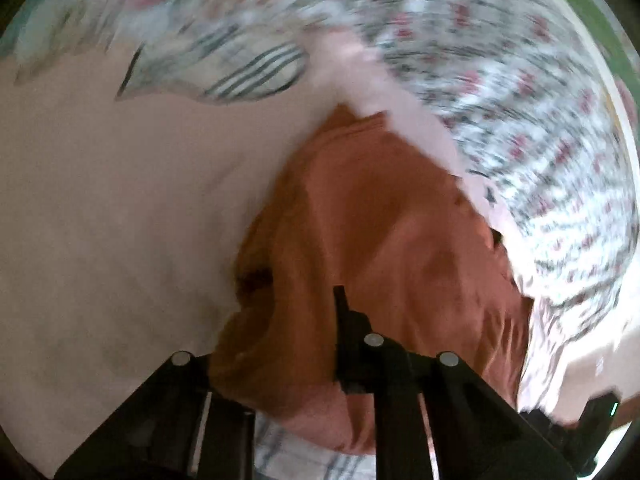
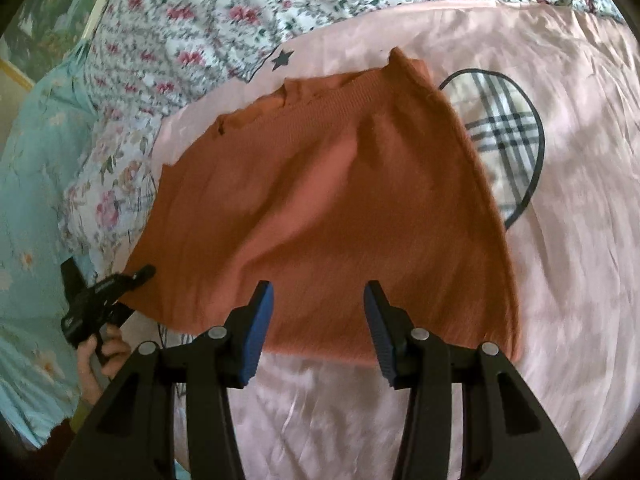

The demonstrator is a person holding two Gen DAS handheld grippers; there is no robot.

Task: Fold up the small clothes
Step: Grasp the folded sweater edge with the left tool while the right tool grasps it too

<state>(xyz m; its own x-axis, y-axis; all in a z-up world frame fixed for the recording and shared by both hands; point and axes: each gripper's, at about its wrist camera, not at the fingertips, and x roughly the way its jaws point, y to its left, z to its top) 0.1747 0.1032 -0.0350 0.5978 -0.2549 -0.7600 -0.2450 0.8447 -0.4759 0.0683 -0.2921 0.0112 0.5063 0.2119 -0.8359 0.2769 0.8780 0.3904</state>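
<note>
An orange knit garment (image 2: 332,200) lies spread on the pink sheet (image 2: 560,240), its ribbed hem at the far side. My right gripper (image 2: 319,312) is open, blue pads apart, just above the garment's near edge. My left gripper (image 2: 132,280) shows at the left of the right wrist view, at the garment's left corner. In the blurred left wrist view the orange cloth (image 1: 380,240) drapes over the left gripper (image 1: 340,320); one finger (image 1: 341,308) shows and the other is hidden under the cloth, which it appears to pinch.
A plaid cloth with a dark trim (image 2: 504,128) lies under the garment's right side. A floral quilt (image 2: 240,12) is bunched along the far and left sides. A light blue floral fabric (image 2: 32,184) is at the left.
</note>
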